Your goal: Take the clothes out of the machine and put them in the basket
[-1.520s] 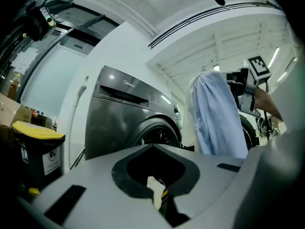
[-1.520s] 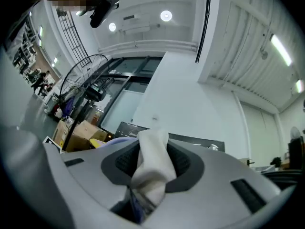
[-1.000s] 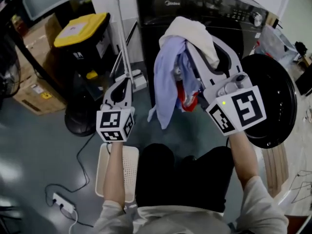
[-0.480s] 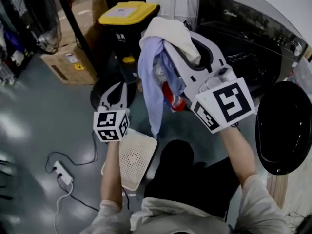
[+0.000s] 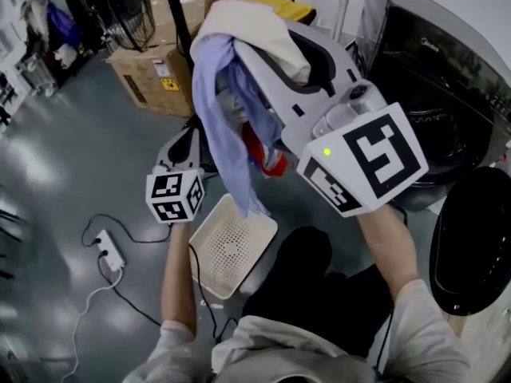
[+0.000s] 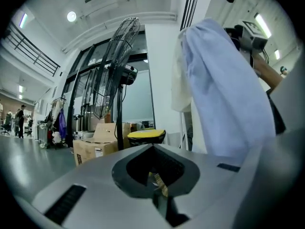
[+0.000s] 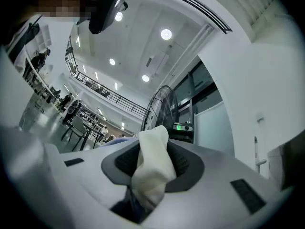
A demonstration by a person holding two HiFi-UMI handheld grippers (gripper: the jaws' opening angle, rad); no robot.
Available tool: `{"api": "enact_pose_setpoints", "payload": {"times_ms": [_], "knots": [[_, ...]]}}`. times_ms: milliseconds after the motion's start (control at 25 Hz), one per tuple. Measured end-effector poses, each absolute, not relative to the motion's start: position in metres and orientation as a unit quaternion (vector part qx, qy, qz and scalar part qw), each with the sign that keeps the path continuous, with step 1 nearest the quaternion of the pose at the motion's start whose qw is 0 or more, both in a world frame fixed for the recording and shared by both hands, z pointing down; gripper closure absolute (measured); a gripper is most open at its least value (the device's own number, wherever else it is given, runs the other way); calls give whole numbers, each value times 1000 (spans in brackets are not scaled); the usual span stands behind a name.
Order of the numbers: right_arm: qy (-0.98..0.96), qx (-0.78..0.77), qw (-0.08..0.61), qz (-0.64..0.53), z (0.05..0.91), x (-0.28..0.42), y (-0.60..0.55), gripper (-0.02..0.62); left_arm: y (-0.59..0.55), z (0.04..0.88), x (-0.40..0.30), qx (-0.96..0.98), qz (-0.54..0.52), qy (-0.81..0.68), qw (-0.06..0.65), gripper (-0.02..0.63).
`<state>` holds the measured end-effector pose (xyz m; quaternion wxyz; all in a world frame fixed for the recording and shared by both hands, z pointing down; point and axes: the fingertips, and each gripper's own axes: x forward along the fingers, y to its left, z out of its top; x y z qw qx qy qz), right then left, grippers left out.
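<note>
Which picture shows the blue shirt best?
The head view: the blue shirt hangs at full length from the right gripper. The left gripper view shows only part of the shirt. The right gripper view shows mostly cream cloth between its jaws, barely any blue.

A cardboard box (image 5: 156, 78) sat on the grey floor (image 5: 72, 158) beside a fan (image 5: 132, 10); a white power strip (image 5: 109, 250) lay nearer, cable trailing.

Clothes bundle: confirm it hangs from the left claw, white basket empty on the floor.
Wrong claw: the clothes bundle hangs from the right claw, as the right gripper view shows. The white basket is empty on the floor.
</note>
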<state>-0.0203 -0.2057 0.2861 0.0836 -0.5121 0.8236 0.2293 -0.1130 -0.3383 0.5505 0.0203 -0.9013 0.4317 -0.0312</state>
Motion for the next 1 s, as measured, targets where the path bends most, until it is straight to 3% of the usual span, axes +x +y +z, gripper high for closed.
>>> {"api": "enact_pose_setpoints", "payload": {"times_ms": [440,1000], "knots": [[851,-442,130,252,245,-91,-188,463,-347,544,-179,-877,-28,480,24,587],[872,-477,48,99,453,-109,-225,462,-348,626,-191,-868,-53,493,-32,588]]}}
